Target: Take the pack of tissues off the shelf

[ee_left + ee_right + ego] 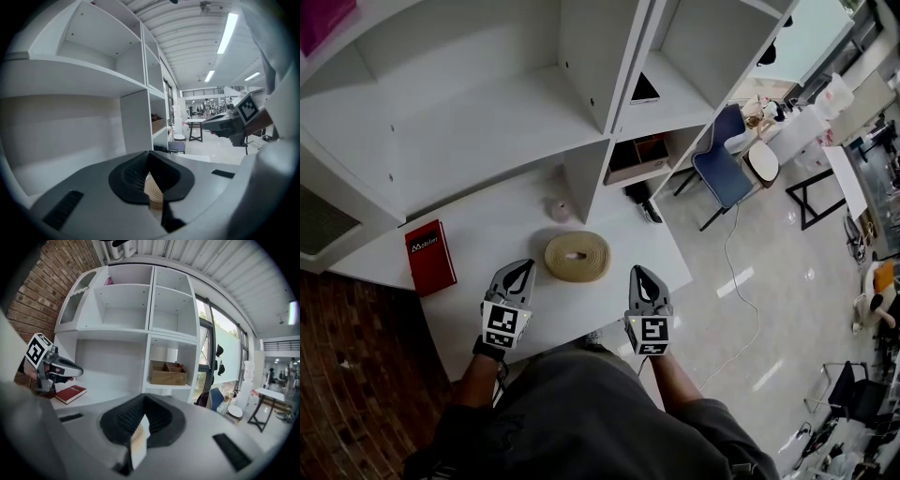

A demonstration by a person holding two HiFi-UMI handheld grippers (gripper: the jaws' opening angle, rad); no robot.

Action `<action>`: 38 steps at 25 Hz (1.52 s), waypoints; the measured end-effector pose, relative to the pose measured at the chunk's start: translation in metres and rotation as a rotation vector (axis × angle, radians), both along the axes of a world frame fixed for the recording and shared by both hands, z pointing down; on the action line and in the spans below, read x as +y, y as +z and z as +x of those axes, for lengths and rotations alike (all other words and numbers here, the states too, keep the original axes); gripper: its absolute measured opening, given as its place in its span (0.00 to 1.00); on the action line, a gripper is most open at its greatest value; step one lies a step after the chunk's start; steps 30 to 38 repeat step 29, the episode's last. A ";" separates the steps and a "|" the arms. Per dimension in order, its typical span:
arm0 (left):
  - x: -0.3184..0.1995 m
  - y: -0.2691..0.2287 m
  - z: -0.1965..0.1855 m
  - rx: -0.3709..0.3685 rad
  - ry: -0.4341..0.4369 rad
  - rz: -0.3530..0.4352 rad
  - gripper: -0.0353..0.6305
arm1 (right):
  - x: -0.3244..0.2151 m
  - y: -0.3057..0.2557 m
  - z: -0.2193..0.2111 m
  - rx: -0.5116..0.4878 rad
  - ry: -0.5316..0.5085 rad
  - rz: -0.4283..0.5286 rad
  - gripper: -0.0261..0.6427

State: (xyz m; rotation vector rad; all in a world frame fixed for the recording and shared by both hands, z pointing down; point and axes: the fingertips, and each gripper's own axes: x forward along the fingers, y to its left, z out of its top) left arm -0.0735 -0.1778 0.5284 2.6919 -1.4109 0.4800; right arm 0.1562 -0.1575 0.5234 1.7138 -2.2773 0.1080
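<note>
A magenta pack point(322, 19) lies on a high shelf at the far left, also seen as a pink pack point(108, 281) in the top compartment; whether it is the tissues I cannot tell. A small pinkish object point(557, 209) sits on the white counter point(478, 239) by the shelf divider. My left gripper point(523, 266) and right gripper point(638, 273) hover side by side over the counter's front edge, both shut and empty. Each shows its closed jaws in its own view, left gripper point(149, 156), right gripper point(143, 400). Both are well below and away from the magenta pack.
A beige coiled ring point(577, 256) lies on the counter between the grippers. A red book point(429, 255) lies to the left. A brown box point(168, 372) sits in a lower right compartment. A blue chair point(724, 169) and tables stand on the floor to the right.
</note>
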 end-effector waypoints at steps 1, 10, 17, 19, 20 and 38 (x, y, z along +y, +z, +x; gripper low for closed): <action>0.000 0.000 0.000 -0.001 0.000 -0.001 0.05 | 0.000 0.000 0.000 -0.002 -0.002 -0.002 0.04; -0.001 0.002 0.002 -0.011 0.000 -0.008 0.05 | -0.004 0.004 0.002 -0.015 -0.006 -0.007 0.04; -0.002 0.002 0.001 -0.006 -0.009 -0.010 0.05 | -0.004 0.005 0.001 -0.016 -0.013 -0.012 0.04; -0.002 0.002 0.002 -0.008 -0.009 -0.011 0.05 | -0.004 0.005 0.001 -0.014 -0.015 -0.011 0.04; -0.002 0.003 0.002 -0.010 -0.010 -0.012 0.05 | -0.004 0.005 0.001 -0.014 -0.015 -0.011 0.04; -0.002 0.004 0.004 -0.012 -0.006 -0.017 0.05 | -0.005 0.006 0.004 -0.013 -0.016 -0.013 0.04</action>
